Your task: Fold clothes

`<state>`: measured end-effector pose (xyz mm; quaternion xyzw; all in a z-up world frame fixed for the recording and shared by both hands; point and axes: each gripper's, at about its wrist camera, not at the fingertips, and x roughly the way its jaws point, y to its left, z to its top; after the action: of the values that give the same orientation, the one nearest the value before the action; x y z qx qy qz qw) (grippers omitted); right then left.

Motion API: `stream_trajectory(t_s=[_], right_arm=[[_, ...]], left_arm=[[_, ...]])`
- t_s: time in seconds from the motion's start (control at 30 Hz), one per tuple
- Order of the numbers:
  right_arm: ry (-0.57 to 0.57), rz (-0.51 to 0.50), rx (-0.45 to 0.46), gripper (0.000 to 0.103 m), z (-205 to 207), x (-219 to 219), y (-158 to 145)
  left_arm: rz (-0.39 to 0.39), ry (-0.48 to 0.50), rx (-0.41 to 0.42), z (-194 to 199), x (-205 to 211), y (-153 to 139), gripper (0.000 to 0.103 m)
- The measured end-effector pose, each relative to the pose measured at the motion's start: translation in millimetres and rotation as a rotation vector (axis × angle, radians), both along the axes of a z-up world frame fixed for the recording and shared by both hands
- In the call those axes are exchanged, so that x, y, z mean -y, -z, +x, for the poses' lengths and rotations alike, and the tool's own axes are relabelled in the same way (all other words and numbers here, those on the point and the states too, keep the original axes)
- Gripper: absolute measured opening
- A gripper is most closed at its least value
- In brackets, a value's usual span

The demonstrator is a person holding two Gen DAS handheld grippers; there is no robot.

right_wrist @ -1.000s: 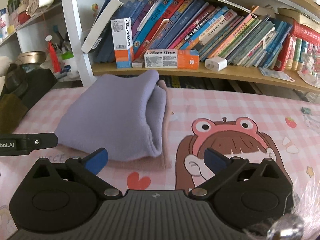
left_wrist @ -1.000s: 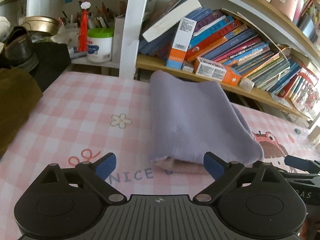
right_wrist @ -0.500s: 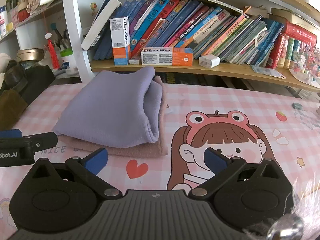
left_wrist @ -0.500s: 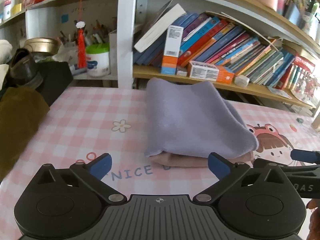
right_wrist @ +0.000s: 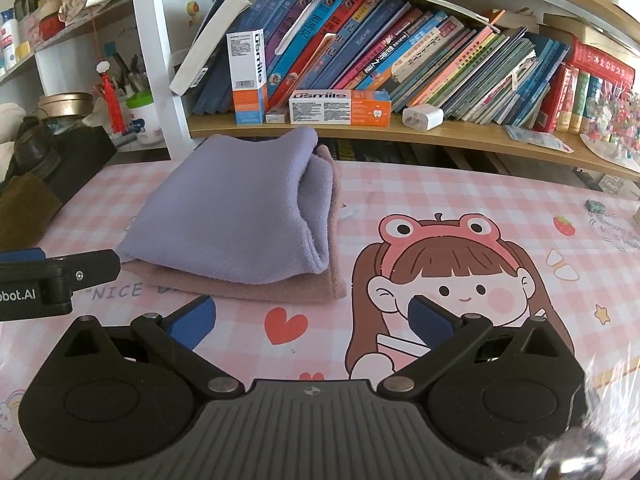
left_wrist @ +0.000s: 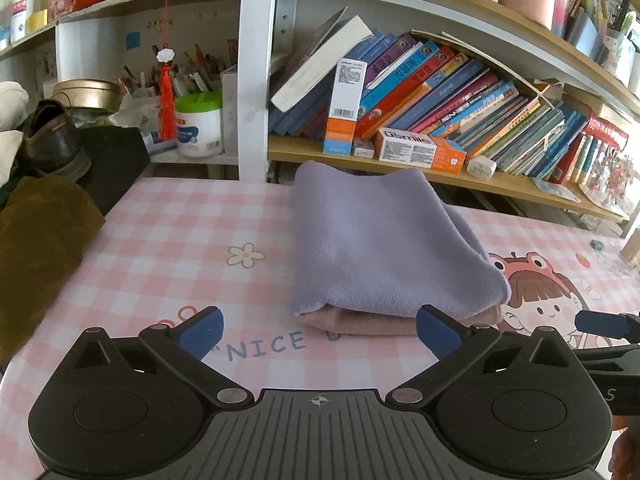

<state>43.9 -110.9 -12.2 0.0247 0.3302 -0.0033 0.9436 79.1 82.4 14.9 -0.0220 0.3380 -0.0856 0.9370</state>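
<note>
Mostly hidden: pink garment under lilac garment.

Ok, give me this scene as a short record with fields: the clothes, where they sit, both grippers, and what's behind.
clothes: folded lilac garment lying on a folded pink garment
surface: pink checked table mat with a cartoon girl print
left gripper: open, nothing between its jaws, short of the stack
right gripper: open, empty, over the mat
behind: shelf of leaning books and toothpaste boxes
</note>
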Motion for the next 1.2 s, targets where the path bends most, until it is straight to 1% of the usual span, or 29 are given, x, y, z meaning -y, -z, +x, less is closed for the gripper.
stream_trajectory(t_s=[0.37,0.8,1.0,1.2], right_arm=[[0.010,0.010,0.002,0.103,-4.2,-0.4,-1.5],[0.014,0.021,0.001,0.103,-6.8,1.0,-2.1],[0.008,0.027,-0.003,0.103,-6.0,0.6,-0.9],[0.005,0.031,-0.006,0.103,-5.5,0.3,0.0]], left_arm=[[0.004,0.004,-0.011,-3.3,-2.0,0.4,0.103],[0.008,0.007,-0.003,-6.0,-1.7,0.5,0.103],[0.013,-0.010,-0.023,-4.5,-2.4,2.4,0.103],[0.022,0.000,-0.029,-4.6,-1.6,3.4,0.103]])
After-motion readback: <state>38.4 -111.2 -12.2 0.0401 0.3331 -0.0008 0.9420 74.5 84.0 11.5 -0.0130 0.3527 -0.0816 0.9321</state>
